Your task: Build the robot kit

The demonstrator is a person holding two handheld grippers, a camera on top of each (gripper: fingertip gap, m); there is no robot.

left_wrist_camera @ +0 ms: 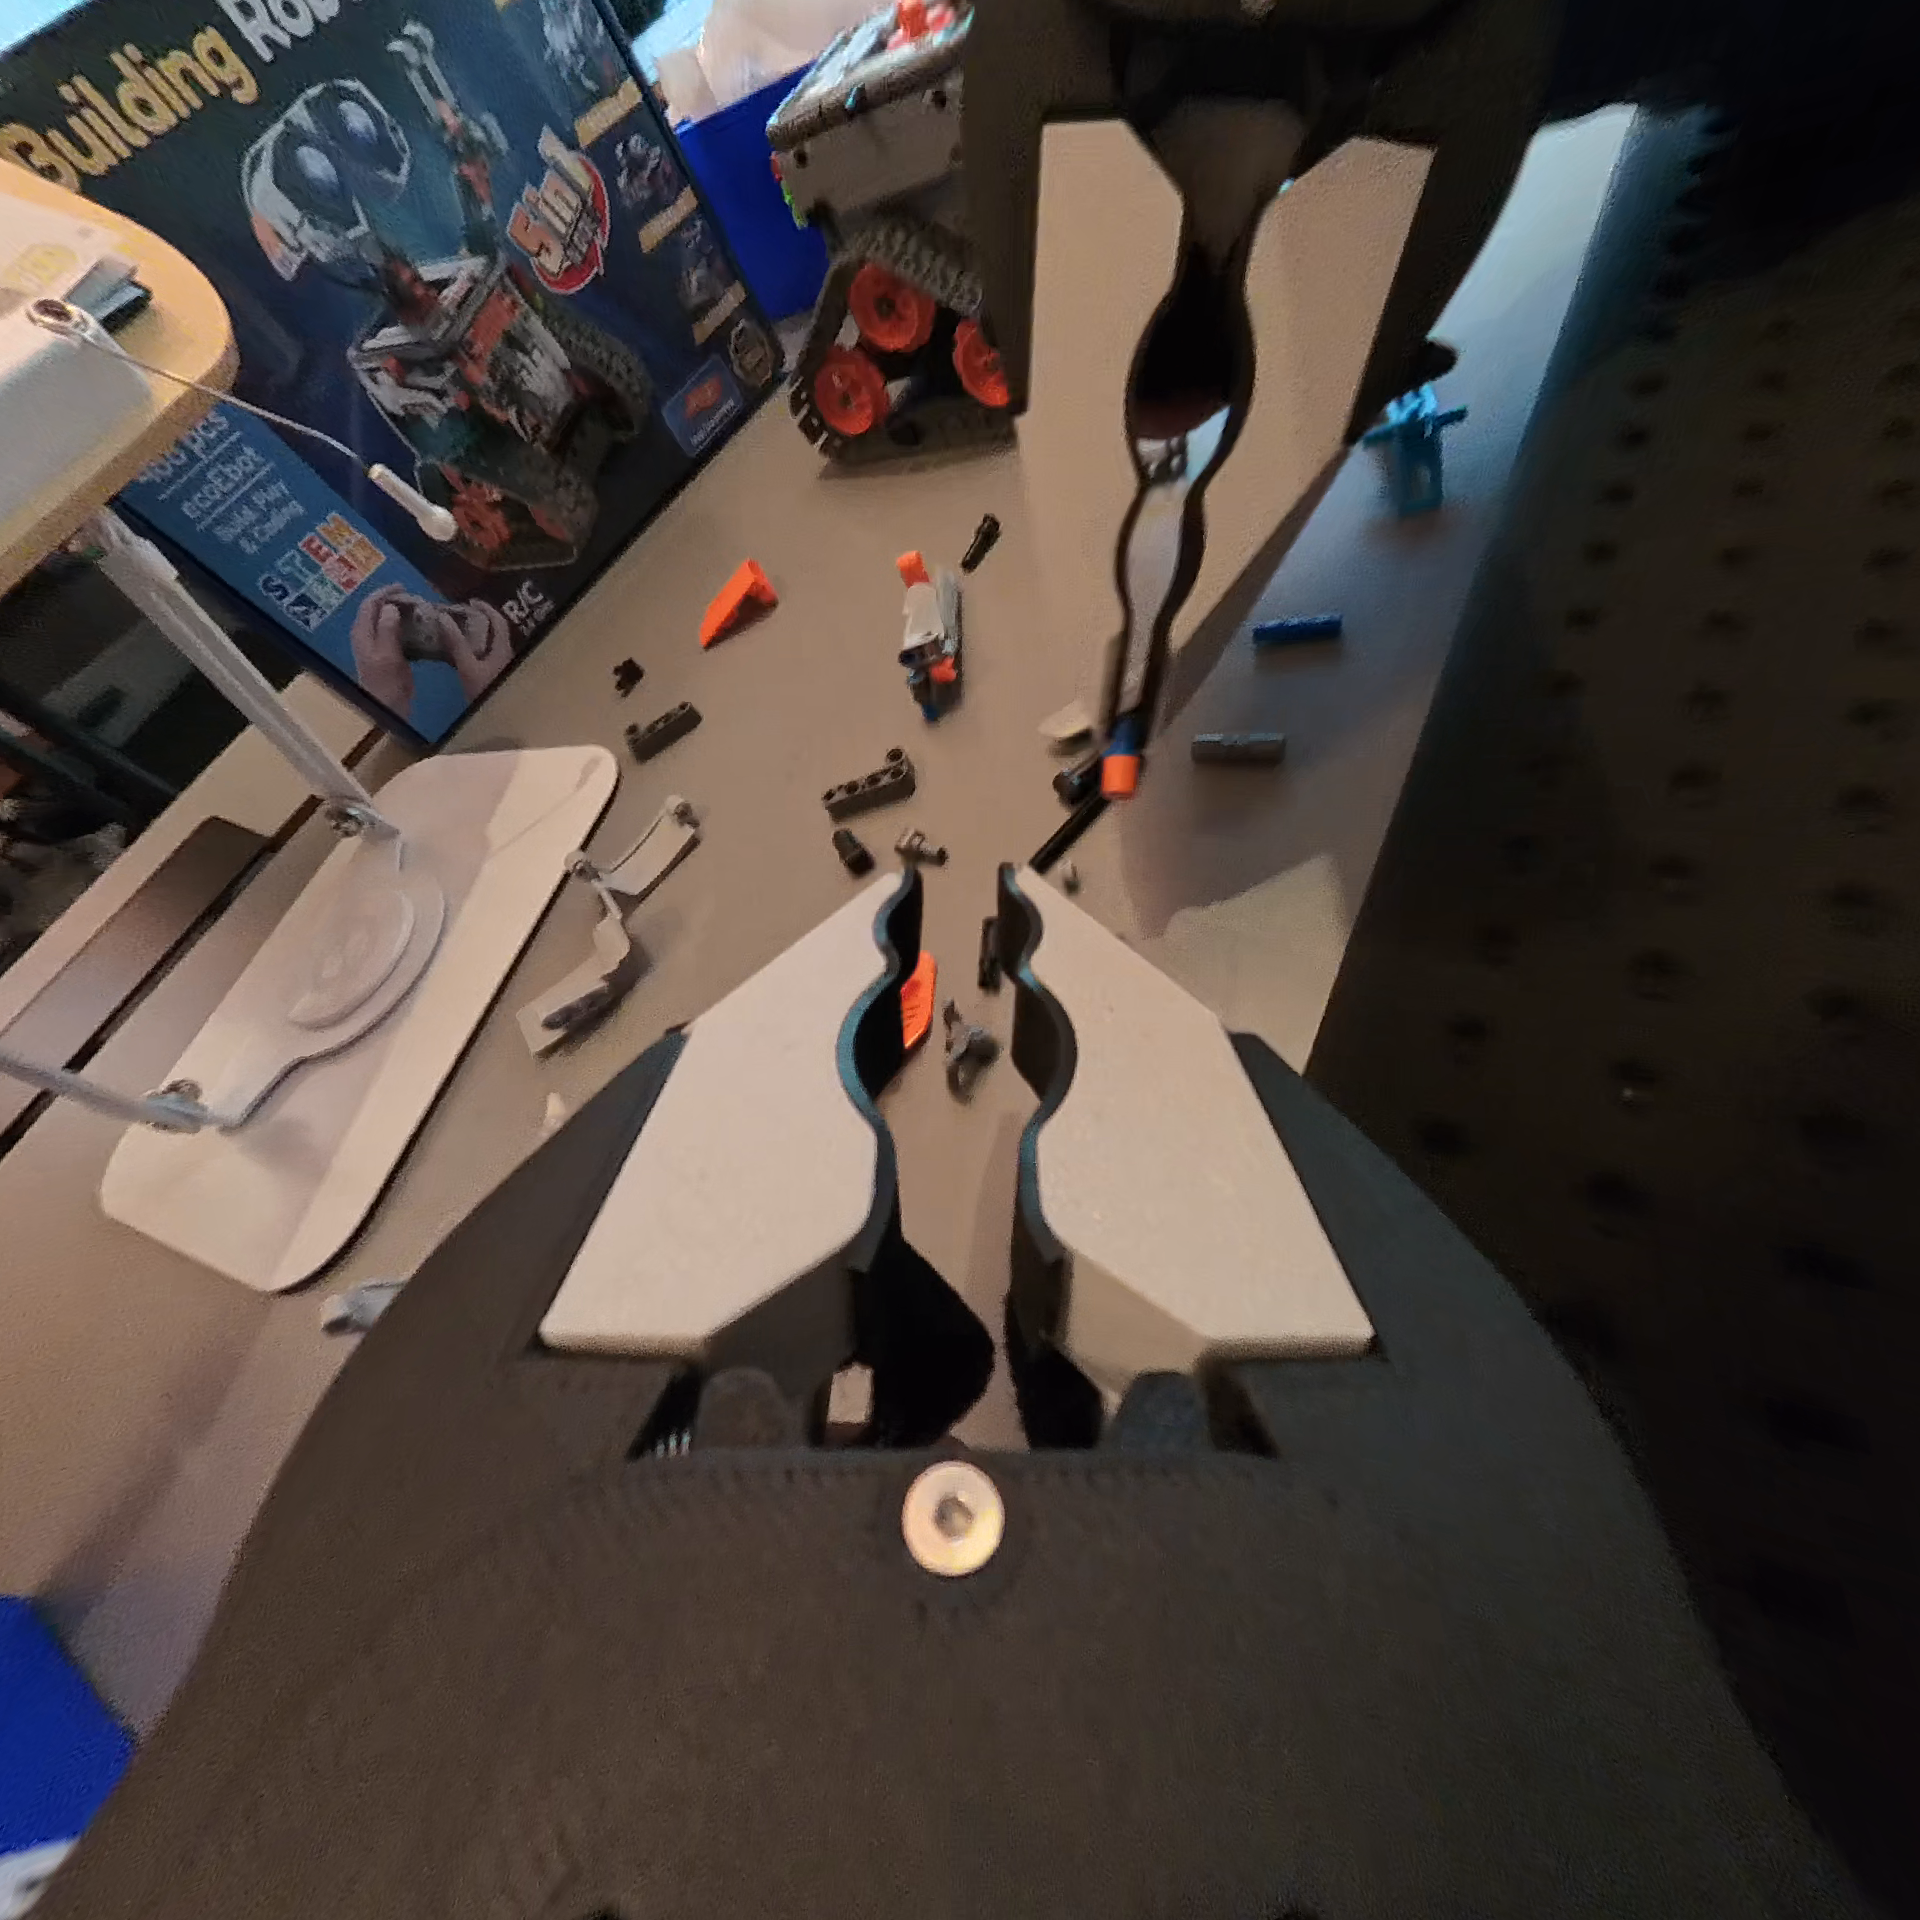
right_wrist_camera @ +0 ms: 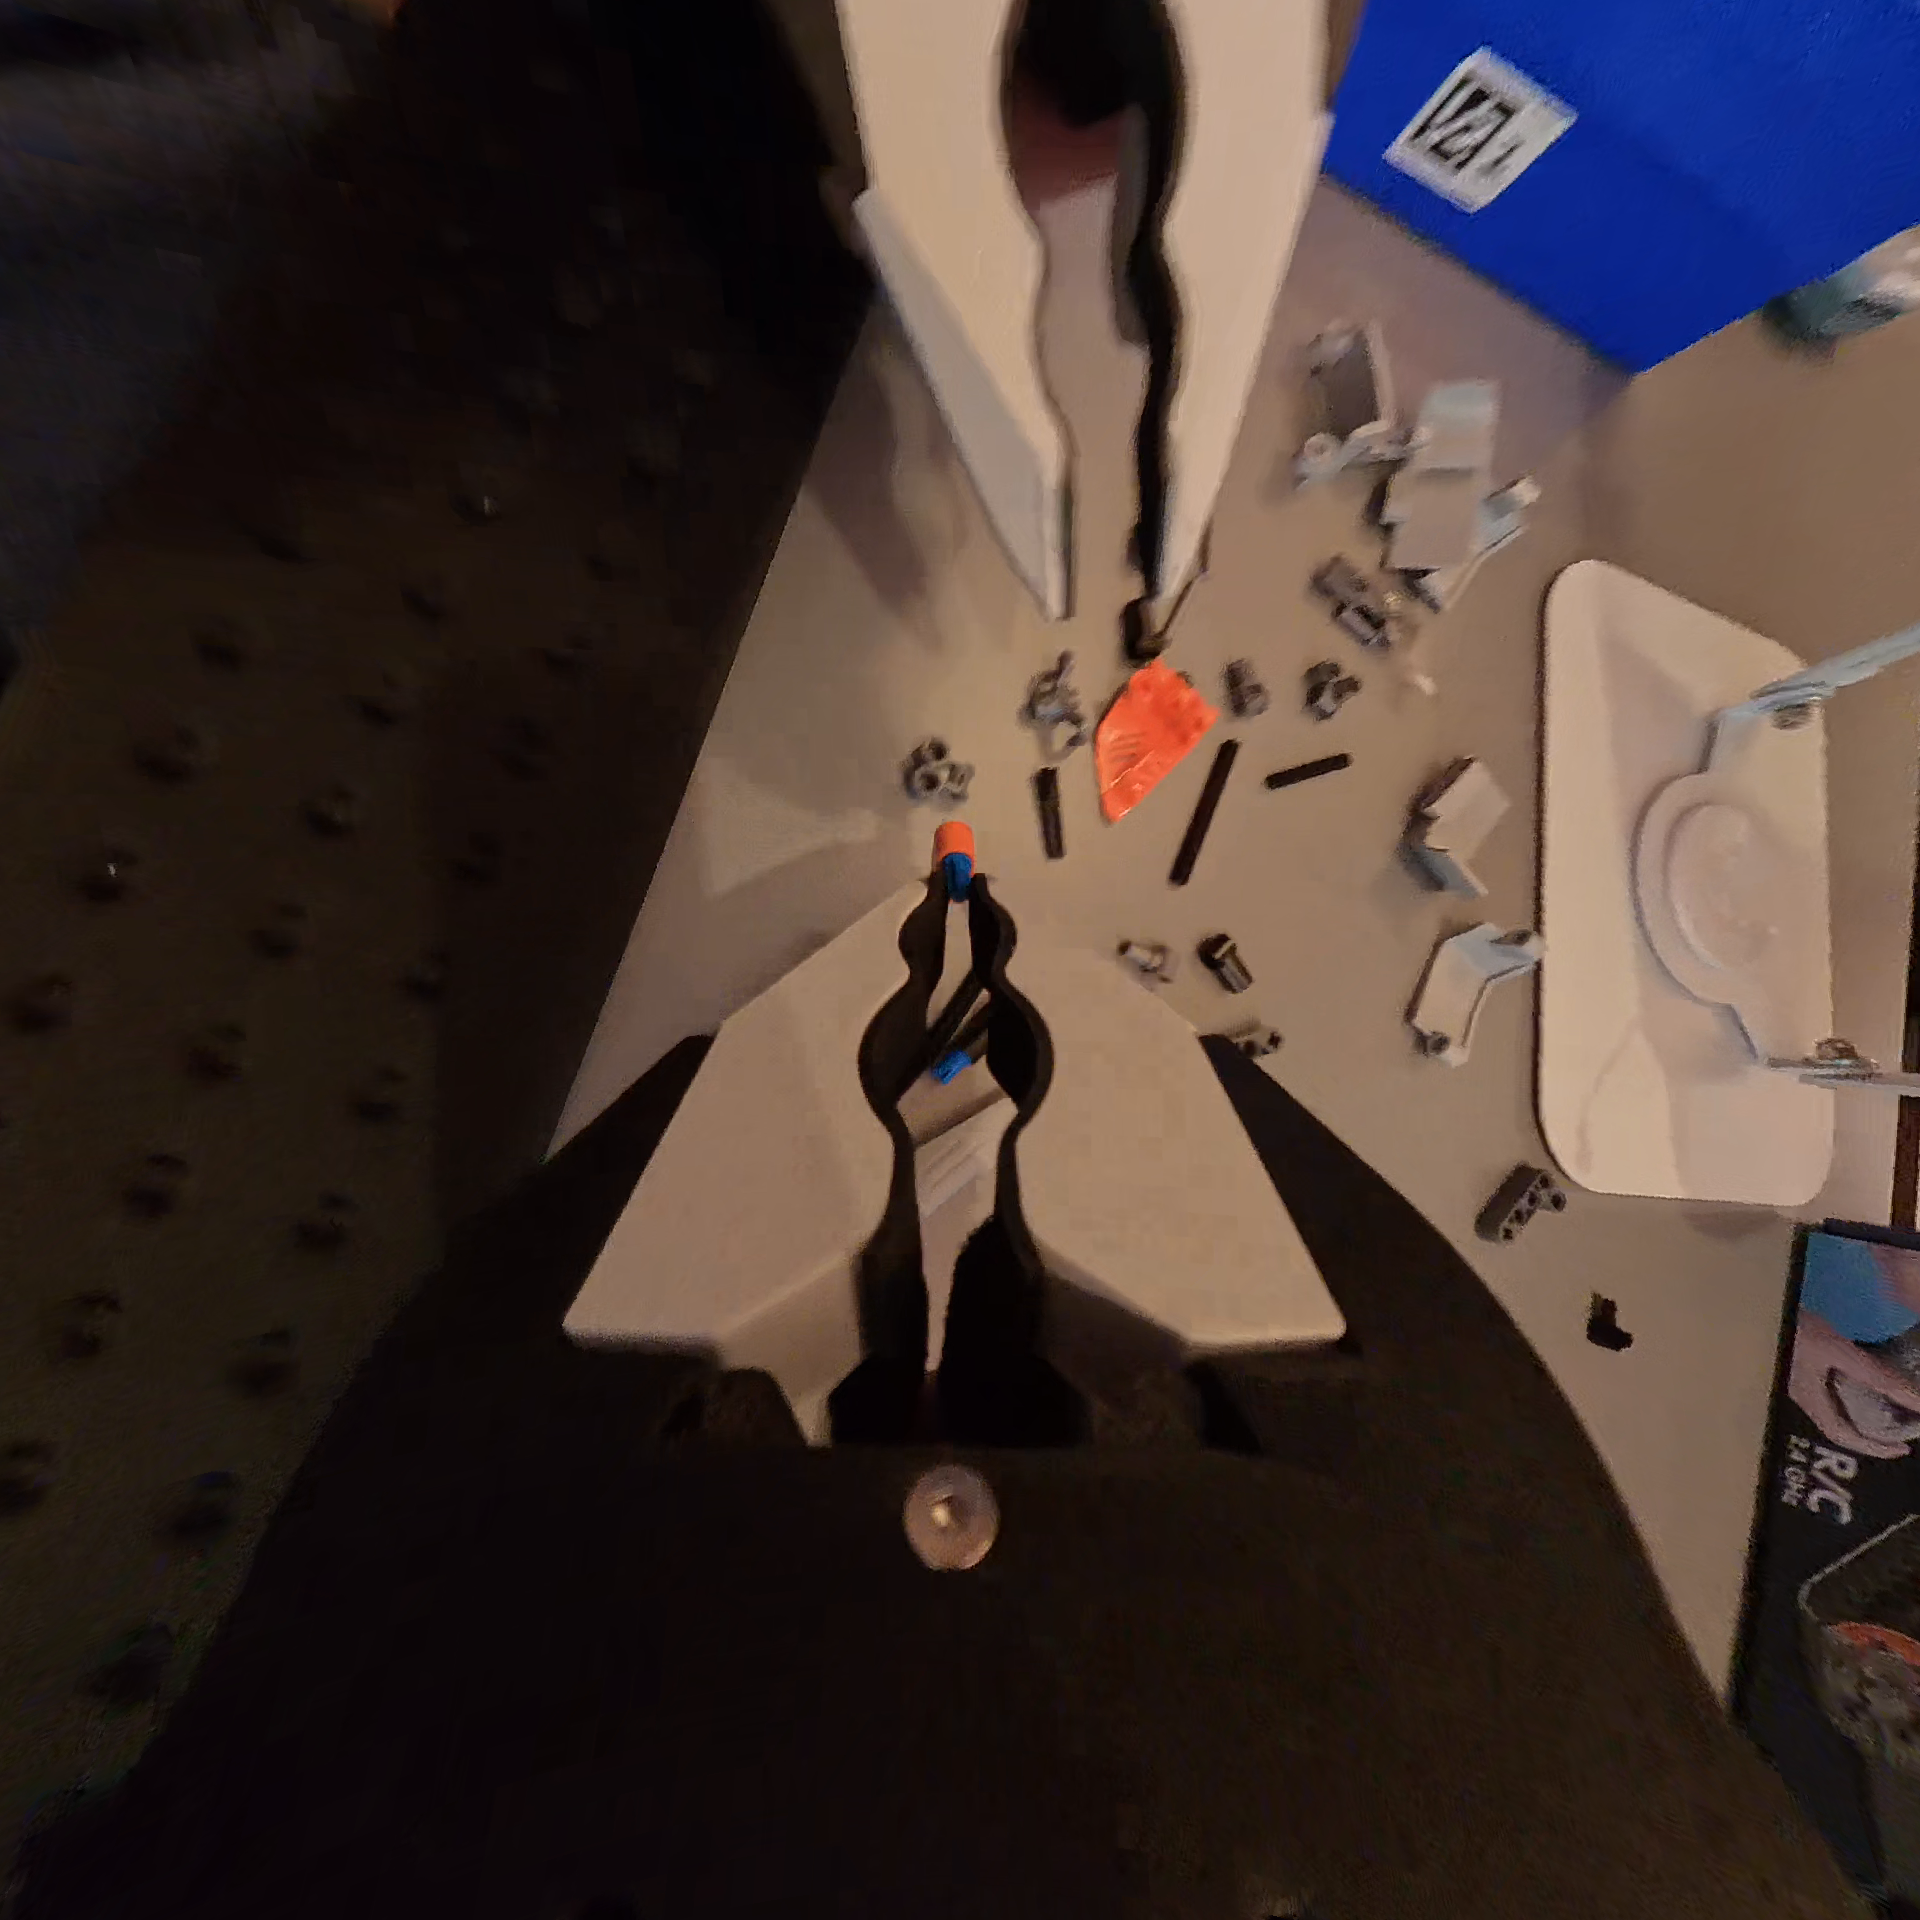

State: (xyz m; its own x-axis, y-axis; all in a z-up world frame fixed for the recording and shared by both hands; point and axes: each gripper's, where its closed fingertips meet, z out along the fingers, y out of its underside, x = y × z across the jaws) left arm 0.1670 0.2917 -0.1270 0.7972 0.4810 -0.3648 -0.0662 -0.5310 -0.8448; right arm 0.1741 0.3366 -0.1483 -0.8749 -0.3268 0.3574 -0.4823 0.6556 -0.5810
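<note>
My left gripper (left_wrist_camera: 961,883) is open with a narrow gap and hangs low over the grey table (left_wrist_camera: 790,727). Under its gap lie an orange plate piece (left_wrist_camera: 918,1000), a small grey connector (left_wrist_camera: 968,1049) and a small black piece (left_wrist_camera: 988,956) close to one finger. My right gripper (right_wrist_camera: 961,888) is shut on a small blue pin with an orange bush (right_wrist_camera: 954,850); a black axle (right_wrist_camera: 956,1023) runs back between its fingers. It shows in the left wrist view (left_wrist_camera: 1127,717) with the orange bush (left_wrist_camera: 1120,767), just beyond the left gripper. The left gripper shows in the right wrist view (right_wrist_camera: 1117,608), above the orange plate piece (right_wrist_camera: 1148,743).
Several loose black, grey and blue bricks lie scattered, with an orange wedge (left_wrist_camera: 738,603). A tracked toy robot (left_wrist_camera: 894,312) and a kit box (left_wrist_camera: 416,364) stand at the back. A white stand base (right_wrist_camera: 1683,883) and a blue box (right_wrist_camera: 1662,156) flank the parts. Dark carpet (left_wrist_camera: 1662,935) lies past the table edge. There is about 6 centimeters between the tips of the two grippers. My left tips are roughly 7 centimeters from the small grey connector (left_wrist_camera: 968,1049). It turns up in the right wrist view (right_wrist_camera: 1054,704) as well. About 7 centimeters separates my left fingertips from the orange plate piece (right_wrist_camera: 1148,743).
</note>
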